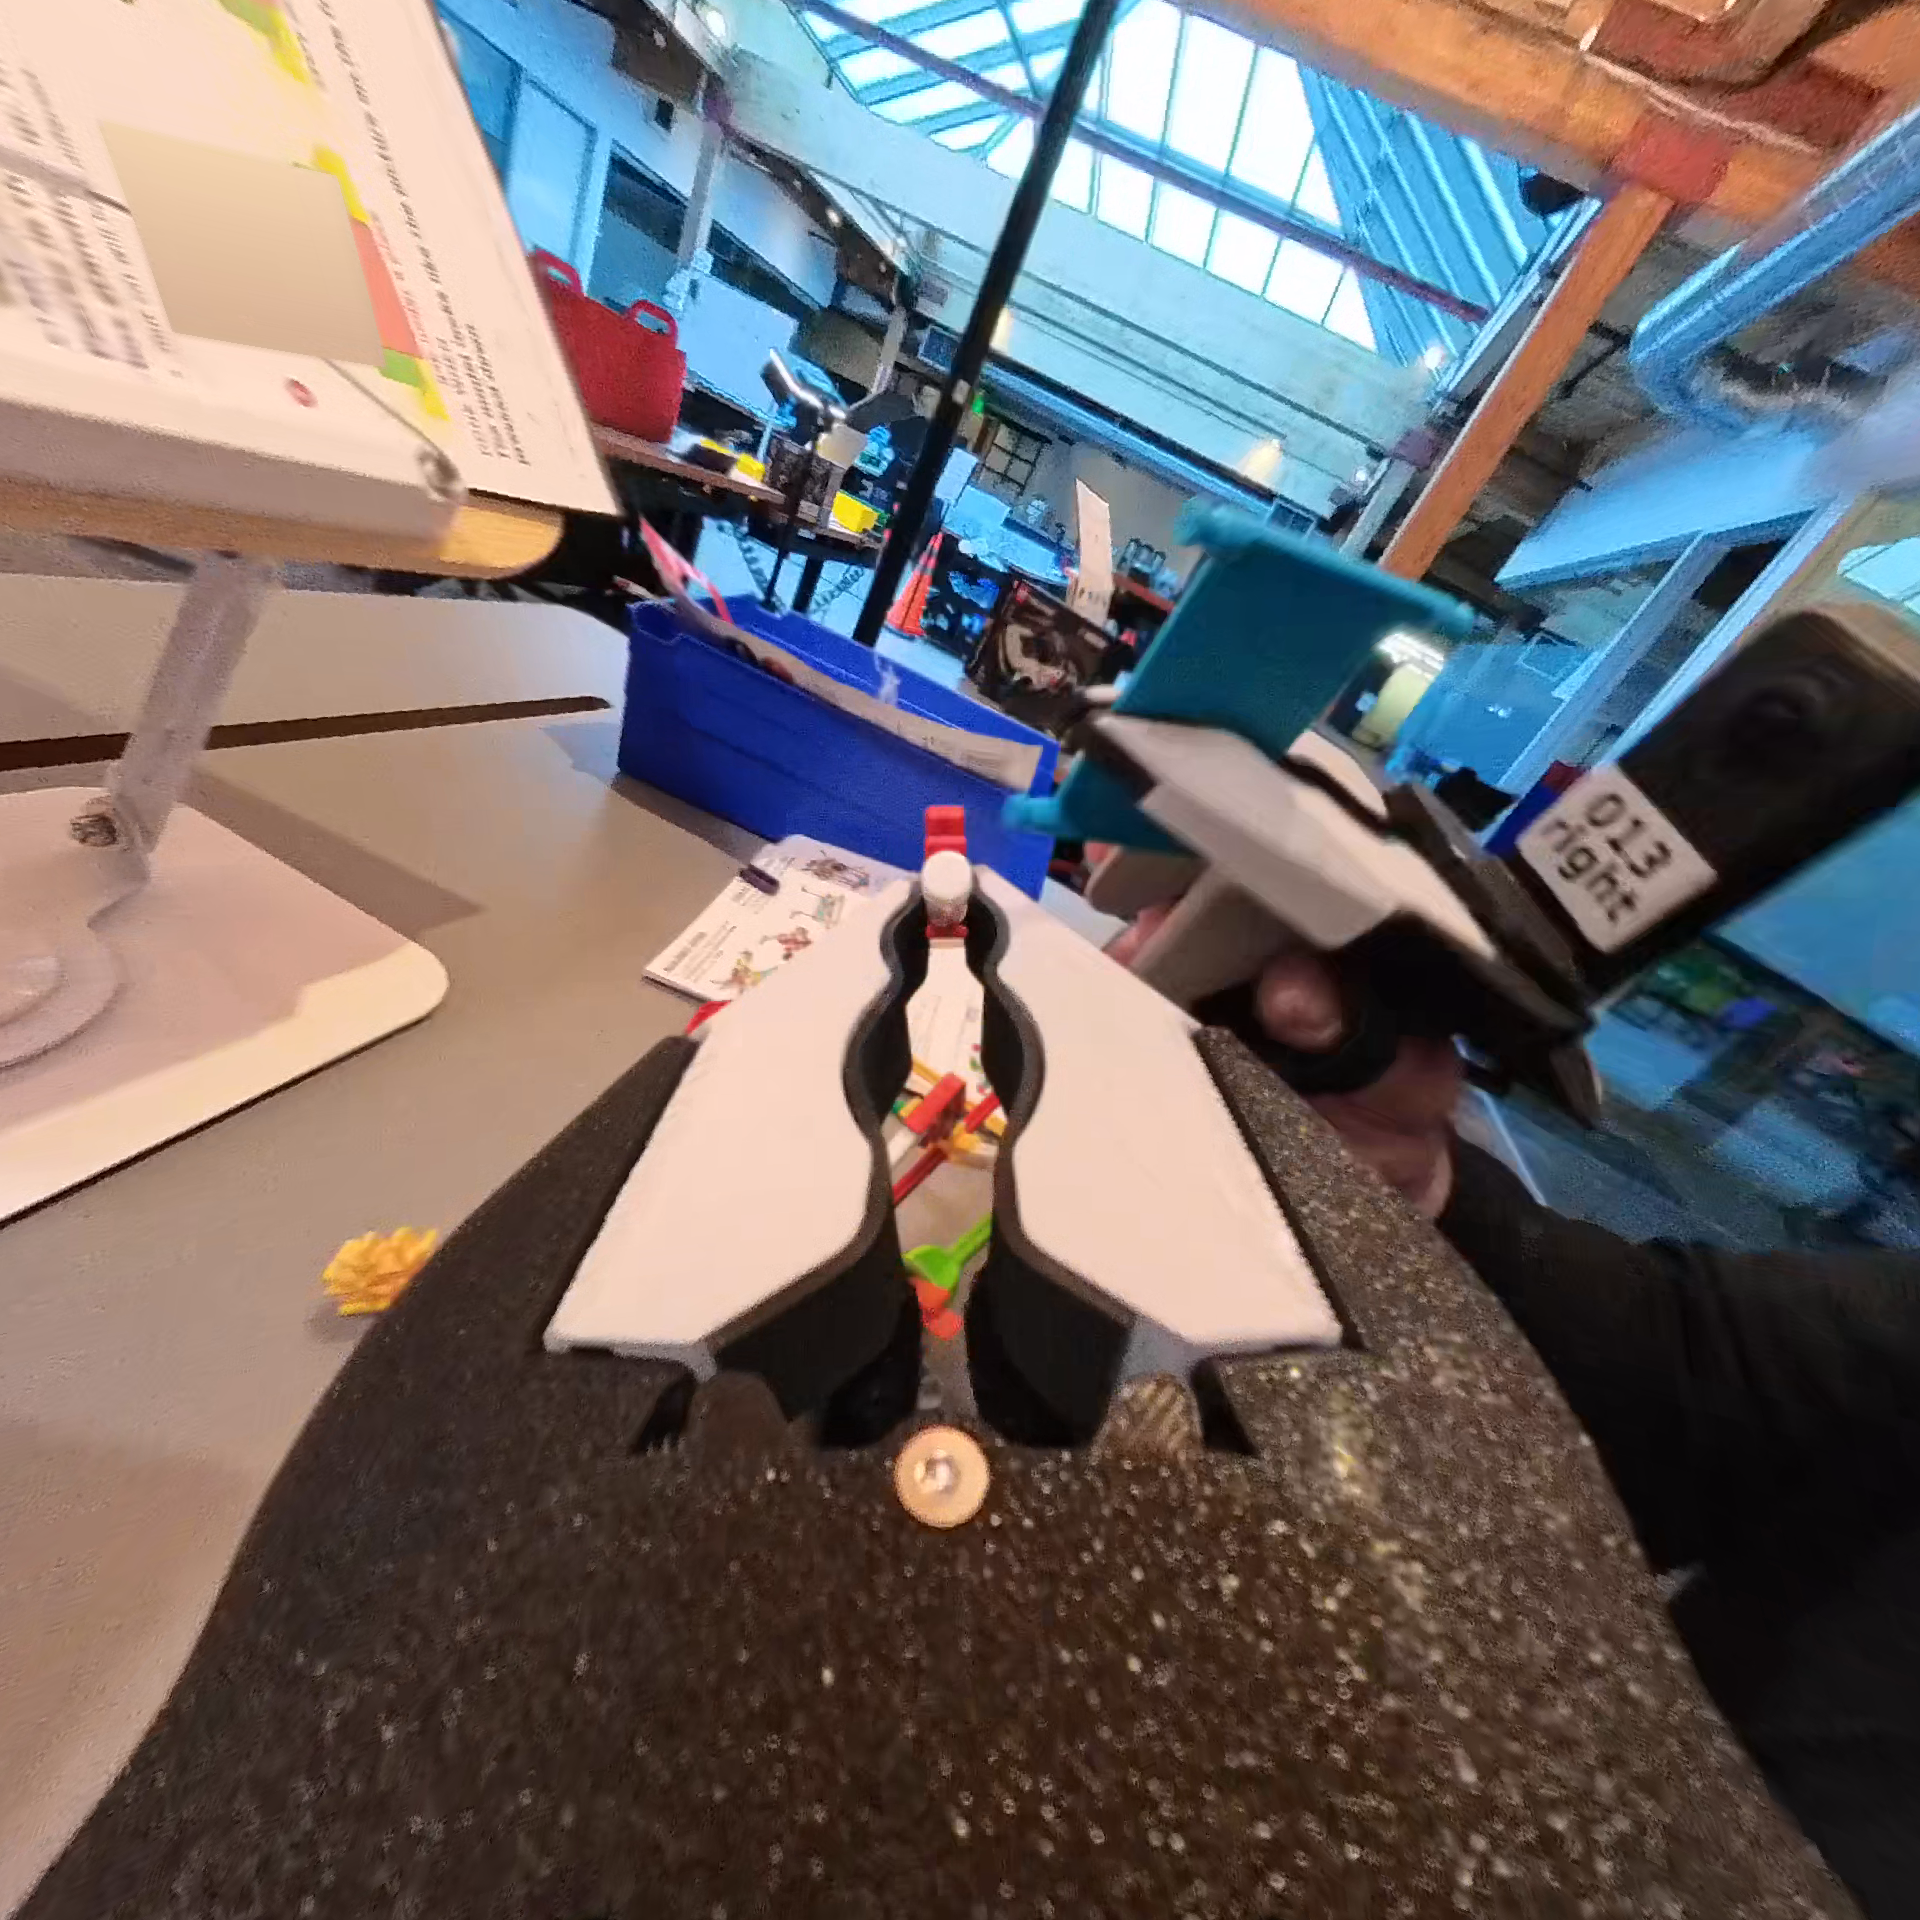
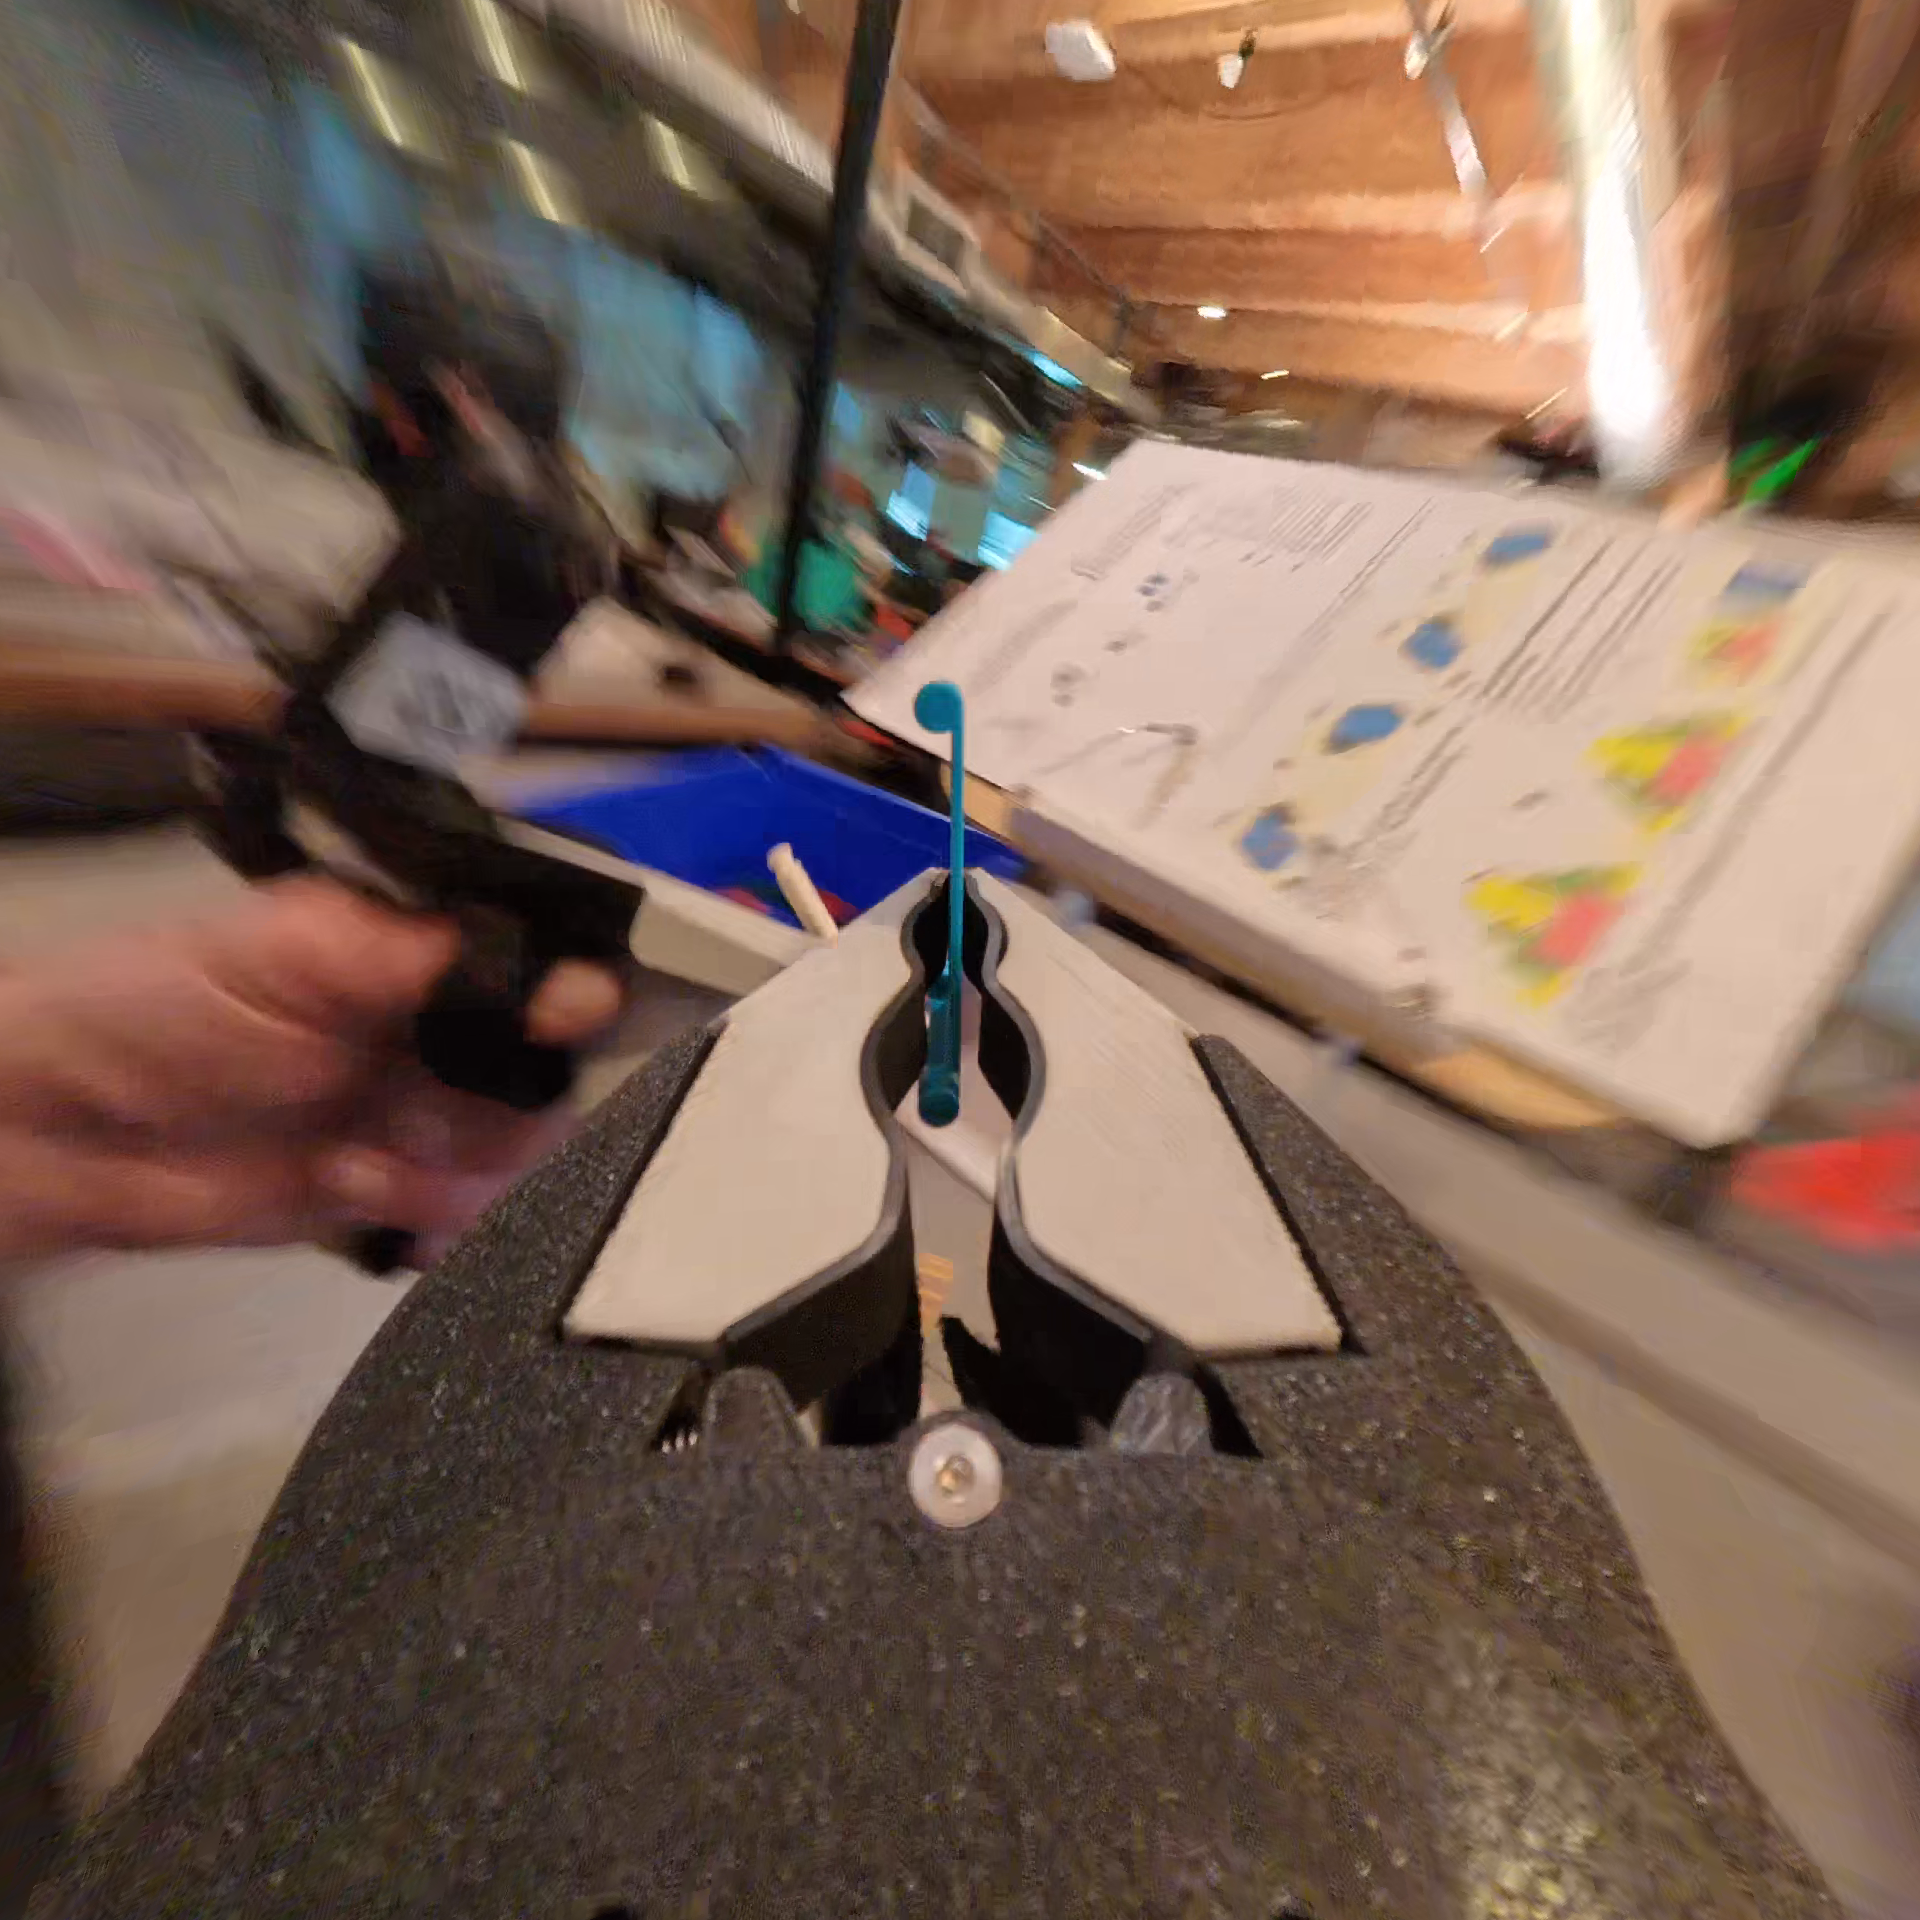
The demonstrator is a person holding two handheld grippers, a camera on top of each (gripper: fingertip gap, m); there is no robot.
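The left gripper (image 1: 945, 914) pinches a white rod (image 1: 947, 885) with a red connector (image 1: 941, 828) on its far end. The right gripper (image 2: 951, 904) clamps a teal rod (image 2: 952, 831) lengthwise — both raised over the table (image 1: 312, 1039), blue bin (image 1: 790, 738) beyond.

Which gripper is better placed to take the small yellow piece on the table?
Probably left: the yellow piece lies beside the left gripper; the right gripper points toward the booklet. But left is shut on a white rod, right on a teal rod.

Blurred instruction sheet (image 2: 1455, 748), hand (image 2: 208, 1049)
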